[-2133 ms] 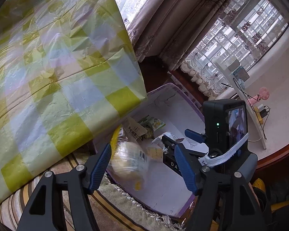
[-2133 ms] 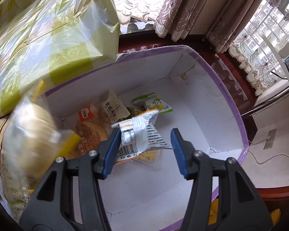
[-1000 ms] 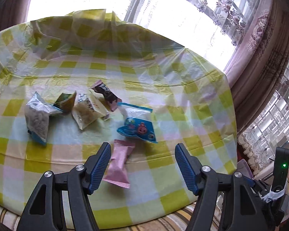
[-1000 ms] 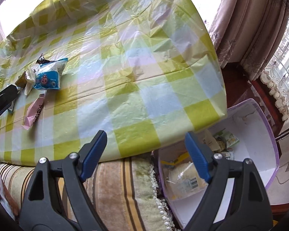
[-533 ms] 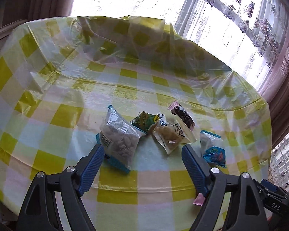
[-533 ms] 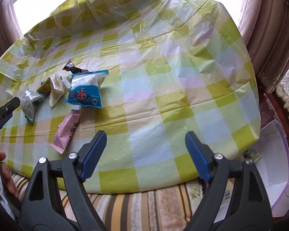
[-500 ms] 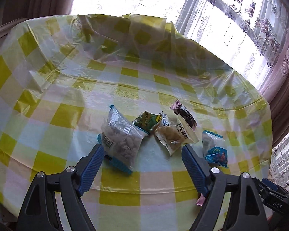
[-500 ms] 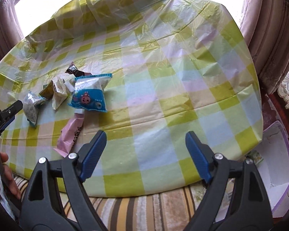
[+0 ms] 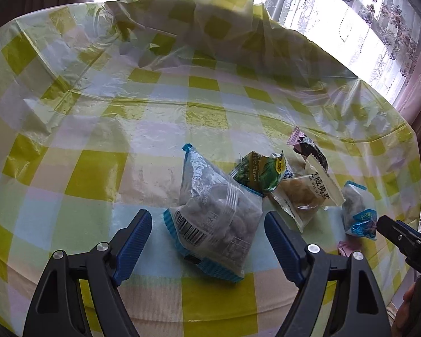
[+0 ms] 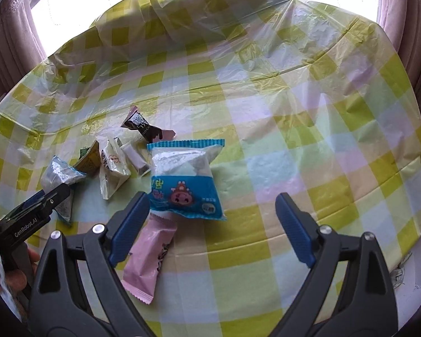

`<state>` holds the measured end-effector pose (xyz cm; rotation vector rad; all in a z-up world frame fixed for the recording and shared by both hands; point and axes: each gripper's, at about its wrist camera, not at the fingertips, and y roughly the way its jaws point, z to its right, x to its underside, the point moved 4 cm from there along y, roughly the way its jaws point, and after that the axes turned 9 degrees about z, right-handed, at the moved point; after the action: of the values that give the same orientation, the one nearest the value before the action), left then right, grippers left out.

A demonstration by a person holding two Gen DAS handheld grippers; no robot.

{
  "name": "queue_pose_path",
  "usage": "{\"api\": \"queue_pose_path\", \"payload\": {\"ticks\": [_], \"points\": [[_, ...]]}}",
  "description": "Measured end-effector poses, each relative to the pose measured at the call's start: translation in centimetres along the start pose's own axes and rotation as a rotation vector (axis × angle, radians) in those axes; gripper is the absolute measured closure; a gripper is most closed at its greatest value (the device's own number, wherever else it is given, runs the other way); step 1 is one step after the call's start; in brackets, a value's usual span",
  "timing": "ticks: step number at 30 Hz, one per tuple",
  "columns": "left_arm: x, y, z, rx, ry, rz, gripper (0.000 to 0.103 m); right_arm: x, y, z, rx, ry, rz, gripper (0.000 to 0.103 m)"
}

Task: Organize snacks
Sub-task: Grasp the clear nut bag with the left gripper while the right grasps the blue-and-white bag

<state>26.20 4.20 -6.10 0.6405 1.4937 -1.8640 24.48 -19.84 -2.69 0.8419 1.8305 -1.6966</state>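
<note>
The left gripper (image 9: 207, 241) hangs over the near edge of the counter (image 9: 92, 151), its jaws wide apart. The clear bag with blue edges (image 9: 214, 219) lies flat on the cloth between the two blue pads, which do not press on it. Just beyond that bag sit the green packet (image 9: 256, 174) and the cream wafer packet (image 9: 306, 196), touching one another, with the dark brown and pink wrapper (image 9: 308, 146) behind them.

The right gripper (image 10: 212, 224) has its jaws opening, nothing gripped between them. The pink packet (image 10: 148, 258) lies on the counter under its left pad, partly hidden by it. Just past the pads lies the blue and white packet with the pig face (image 10: 185, 179), its lower edge overlapping the pink packet's top. The whole cluster rests on the yellow checked plastic tablecloth (image 10: 308, 118); curtains (image 10: 407, 14) and a bright window (image 9: 336, 8) stand behind.
</note>
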Motion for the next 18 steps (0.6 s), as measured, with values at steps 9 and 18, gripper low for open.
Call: {"api": "queue_pose_path", "payload": {"ticks": [9, 18], "points": [[0.2, -0.3, 0.0, 0.039, -0.013, 0.014, 0.047, 0.0, 3.8, -0.6, 0.013, 0.003, -0.039, 0.011], [0.1, -2.0, 0.0, 0.058, -0.034, 0.075, 0.053, 0.7, 4.5, -0.6, 0.004, -0.012, -0.05, 0.038]]}}
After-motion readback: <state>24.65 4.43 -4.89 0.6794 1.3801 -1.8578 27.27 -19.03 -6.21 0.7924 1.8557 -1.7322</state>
